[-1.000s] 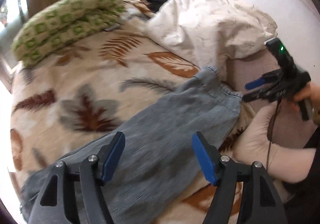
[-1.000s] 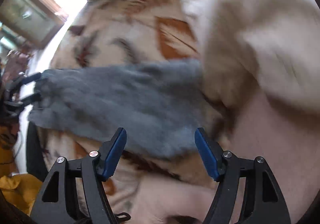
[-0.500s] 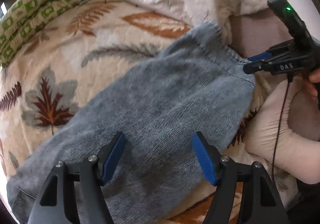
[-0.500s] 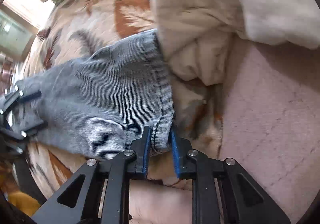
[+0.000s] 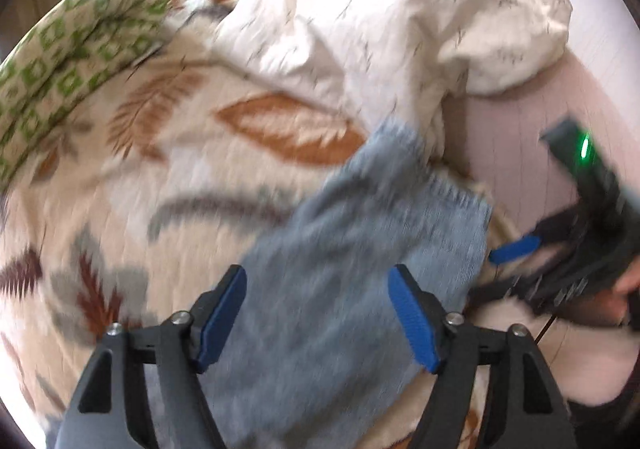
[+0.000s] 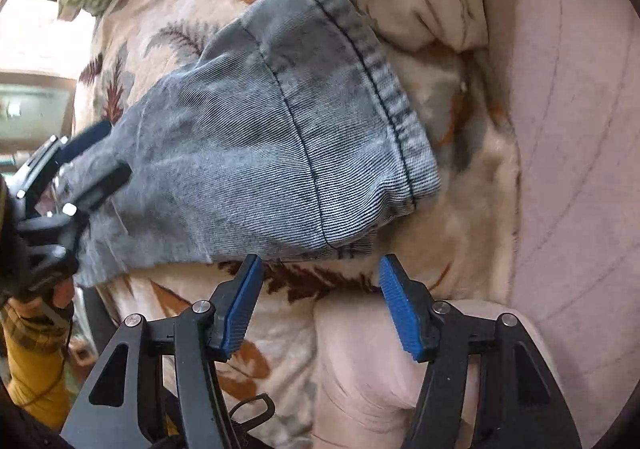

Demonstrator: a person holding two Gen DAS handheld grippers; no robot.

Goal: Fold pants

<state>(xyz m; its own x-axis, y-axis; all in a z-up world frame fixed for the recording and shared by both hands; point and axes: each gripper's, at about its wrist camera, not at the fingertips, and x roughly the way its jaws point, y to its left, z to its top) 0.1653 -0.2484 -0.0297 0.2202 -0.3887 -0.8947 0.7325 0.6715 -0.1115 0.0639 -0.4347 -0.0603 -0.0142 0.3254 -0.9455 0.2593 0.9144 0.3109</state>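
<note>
Grey-blue jeans (image 5: 352, 289) lie with one leg stretched over a leaf-patterned blanket (image 5: 192, 177). My left gripper (image 5: 316, 281) hovers over the middle of that leg. Its jaws are opening, and the denim lies under them, not between the pads. In the right wrist view the leg's stitched hem (image 6: 384, 89) points up and right. My right gripper (image 6: 320, 265) stands just off the hem's near corner, its jaws opening with only blanket between them. The left gripper (image 6: 96, 161) shows at the far left over the denim. The right gripper (image 5: 508, 265) shows beside the hem.
A crumpled white duvet (image 5: 400, 29) lies beyond the hem. A green-patterned pillow (image 5: 72, 69) sits at the back left. Pink sheet (image 6: 568, 129) and a pink cushion (image 6: 380, 369) lie to the right. A hand in a yellow sleeve (image 6: 28, 369) holds the left gripper.
The right gripper closed on the hem's corner half a second ago and has now let go and opened. The left gripper has moved along the leg toward the hem.
</note>
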